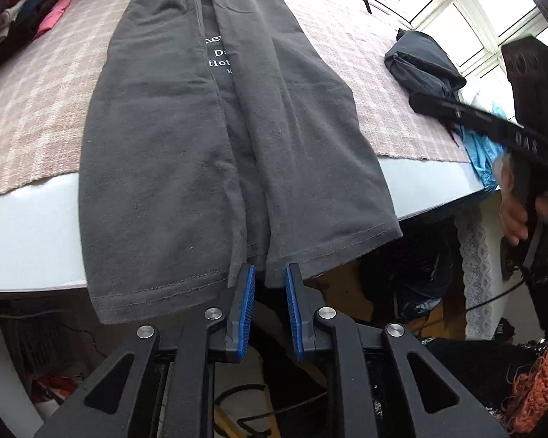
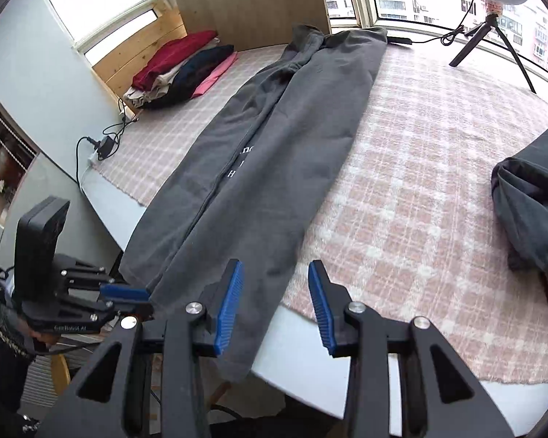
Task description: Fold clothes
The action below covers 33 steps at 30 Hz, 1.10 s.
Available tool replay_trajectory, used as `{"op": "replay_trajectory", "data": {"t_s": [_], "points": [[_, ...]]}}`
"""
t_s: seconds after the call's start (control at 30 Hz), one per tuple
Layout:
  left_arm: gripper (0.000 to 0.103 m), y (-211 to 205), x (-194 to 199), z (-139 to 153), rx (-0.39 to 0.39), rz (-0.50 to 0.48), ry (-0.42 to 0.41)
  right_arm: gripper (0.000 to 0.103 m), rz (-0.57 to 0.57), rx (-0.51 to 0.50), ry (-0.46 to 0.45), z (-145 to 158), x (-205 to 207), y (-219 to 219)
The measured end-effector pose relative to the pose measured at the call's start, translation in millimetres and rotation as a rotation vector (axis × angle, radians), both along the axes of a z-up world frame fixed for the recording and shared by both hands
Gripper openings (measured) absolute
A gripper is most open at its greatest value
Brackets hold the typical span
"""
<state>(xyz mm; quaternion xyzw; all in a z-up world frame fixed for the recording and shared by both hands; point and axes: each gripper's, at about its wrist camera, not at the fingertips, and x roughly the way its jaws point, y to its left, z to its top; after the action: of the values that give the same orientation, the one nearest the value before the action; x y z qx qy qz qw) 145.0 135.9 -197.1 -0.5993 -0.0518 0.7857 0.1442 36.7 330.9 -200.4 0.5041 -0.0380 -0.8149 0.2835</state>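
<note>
Dark grey T-shirt (image 1: pixel 186 138) lay lengthwise on the table (image 1: pixel 29 233), both sides folded in to meet along its middle, with a few white printed letters showing in the seam. Its hem hung over the table's near edge; its collar end reached toward the far edge by the window. Most of it rested on a pink checked cloth (image 2: pixel 402 189) that covered the tabletop.

Left gripper (image 1: pixel 270 284) sat just off the hem at the near edge, blue pads slightly apart, nothing pinched between them. Right gripper (image 2: pixel 276 284) hovered over the near edge beside the shirt's right fold, jaws spread wider, also empty. A hand (image 1: pixel 513 215) was visible on its handle in the left wrist view.

Stack of folded clothes (image 2: pixel 179 69) sat at the far left corner. A second dark garment (image 2: pixel 533 197) lay bunched near the right edge. Black tripod (image 2: pixel 493 36) stood at the far edge.
</note>
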Motion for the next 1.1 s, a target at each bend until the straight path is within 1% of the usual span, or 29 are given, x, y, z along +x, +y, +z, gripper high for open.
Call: {"op": "replay_trajectory", "data": {"t_s": [0.03,0.07,0.1,0.17,0.23,0.3,0.33,0.43,0.47,0.5,0.53,0.57,0.6,0.63,0.67,0.7,0.73,0.77,0.8,0.83,0.87,0.9,0.93,0.97,1.0,1.07,1.1], "points": [[0.018,5,7,9,-0.026,-0.016,0.025,0.037,-0.020,-0.005,-0.033,-5,-18,-1],[0.022,13,12,18,-0.025,-0.041,0.055,0.037,-0.032,-0.016,-0.073,-11,-35,-2],[0.029,25,15,25,-0.023,-0.068,0.079,0.037,-0.047,-0.031,-0.117,-19,-50,-3],[0.030,54,13,32,-0.032,-0.137,0.114,0.037,-0.070,-0.067,-0.195,-34,-69,-4],[0.030,82,4,34,-0.044,-0.206,0.151,0.037,-0.073,-0.072,-0.225,-43,-77,-7],[0.031,107,-10,28,-0.048,-0.237,0.158,0.037,-0.070,-0.071,-0.246,-50,-81,-9],[0.031,113,-17,21,-0.059,-0.231,0.150,0.037,-0.065,-0.069,-0.253,-52,-83,-11],[0.031,121,-38,-2,-0.112,-0.197,0.115,0.037,-0.033,-0.049,-0.232,-51,-86,-19],[0.028,121,-42,-6,-0.108,-0.189,0.123,0.036,-0.017,-0.053,-0.228,-50,-85,-21],[0.019,119,-43,-6,-0.084,-0.190,0.137,0.022,-0.001,-0.049,-0.222,-50,-86,-23],[0.009,117,-44,-6,-0.064,-0.194,0.133,0.003,0.011,-0.036,-0.217,-50,-86,-25],[0.003,114,-44,-6,-0.052,-0.197,0.128,0.003,0.022,-0.023,-0.214,-50,-86,-26],[0.002,112,-44,-5,-0.040,-0.201,0.122,0.003,0.033,-0.011,-0.211,-49,-86,-27],[0.002,108,-44,-2,-0.001,-0.201,0.117,0.003,0.036,0.003,-0.198,-46,-85,-25],[0.002,103,-43,5,0.070,-0.197,0.125,0.003,0.033,0.019,-0.175,-41,-84,-21],[0.002,98,-40,13,0.134,-0.191,0.145,0.003,0.030,0.034,-0.153,-36,-83,-17],[0.002,96,-39,14,0.149,-0.192,0.144,0.004,0.027,0.050,-0.130,-31,-82,-13],[0.002,98,-39,11,0.133,-0.202,0.122,0.006,0.030,0.080,-0.130,-31,-82,-11],[0.002,100,-40,7,0.116,-0.212,0.101,0.006,0.039,0.126,-0.155,-36,-84,-12],[0.002,101,-39,3,0.104,-0.223,0.077,0.011,0.039,0.141,-0.168,-38,-87,-10],[0.002,102,-39,0,0.101,-0.233,0.054,0.014,0.030,0.122,-0.171,-37,-91,-7],[0.002,101,-39,1,0.106,-0.234,0.042,0.020,0.022,0.104,-0.174,-35,-95,-3],[0.002,99,-37,5,0.114,-0.229,0.038,0.029,0.008,0.084,-0.170,-32,-100,1],[0.002,98,-36,12,0.124,-0.225,0.037,0.032,-0.002,0.064,-0.164,-28,-109,3],[0.004,98,-36,20,0.122,-0.225,0.054,0.036,0.000,0.045,-0.161,-24,-119,4],[0.012,102,-45,28,0.084,-0.234,0.113,0.036,0.000,0.006,-0.175,-22,-140,2],[0.013,104,-52,28,0.070,-0.234,0.126,0.036,0.003,-0.002,-0.192,-23,-150,0]]}}
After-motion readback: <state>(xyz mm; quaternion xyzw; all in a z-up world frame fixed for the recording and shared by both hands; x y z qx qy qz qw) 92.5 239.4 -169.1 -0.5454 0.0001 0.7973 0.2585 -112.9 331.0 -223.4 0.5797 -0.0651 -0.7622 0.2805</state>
